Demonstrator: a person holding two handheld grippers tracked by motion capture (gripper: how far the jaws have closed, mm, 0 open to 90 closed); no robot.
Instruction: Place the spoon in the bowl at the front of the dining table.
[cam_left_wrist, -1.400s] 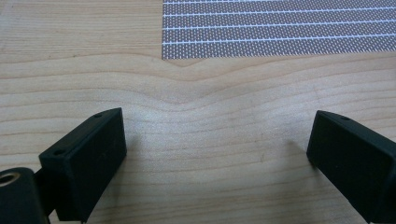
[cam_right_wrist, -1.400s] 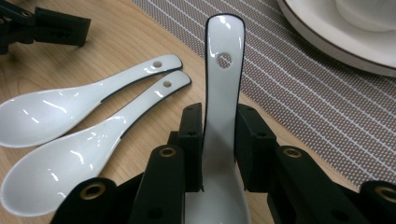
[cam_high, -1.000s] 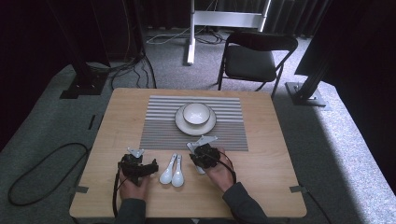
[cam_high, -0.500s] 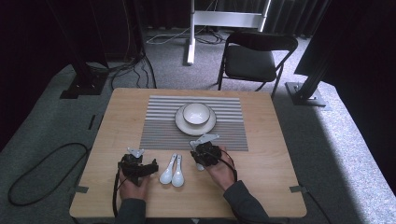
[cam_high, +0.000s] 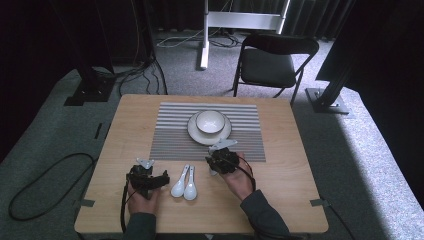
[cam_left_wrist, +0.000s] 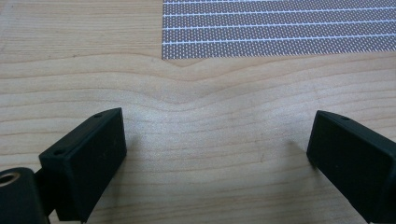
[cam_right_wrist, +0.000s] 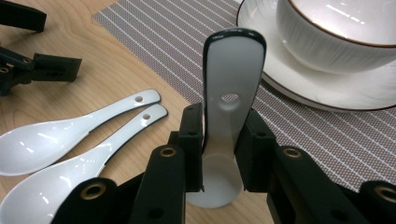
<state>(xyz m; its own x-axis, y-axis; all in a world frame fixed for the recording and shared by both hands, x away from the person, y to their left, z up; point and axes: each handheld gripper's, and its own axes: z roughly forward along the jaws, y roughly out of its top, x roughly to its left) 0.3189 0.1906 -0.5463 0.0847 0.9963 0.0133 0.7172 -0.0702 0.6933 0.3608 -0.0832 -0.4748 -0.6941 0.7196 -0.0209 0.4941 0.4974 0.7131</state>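
On the wooden table (cam_high: 280, 180), right gripper (cam_right_wrist: 219, 140) jaws clamp a white spoon (cam_right_wrist: 231, 93).

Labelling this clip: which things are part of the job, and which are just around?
In use: right tool shut on a spoon; two spoons; bowl on plate; left tool, open.
Just around: striped mat; chair; floor cables.

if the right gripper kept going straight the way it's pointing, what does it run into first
Probably the plate under the bowl. The right gripper, shut on a white spoon, points across the striped mat toward it, so the spoon's handle tip would likely touch the rim first, though height is hard to judge.
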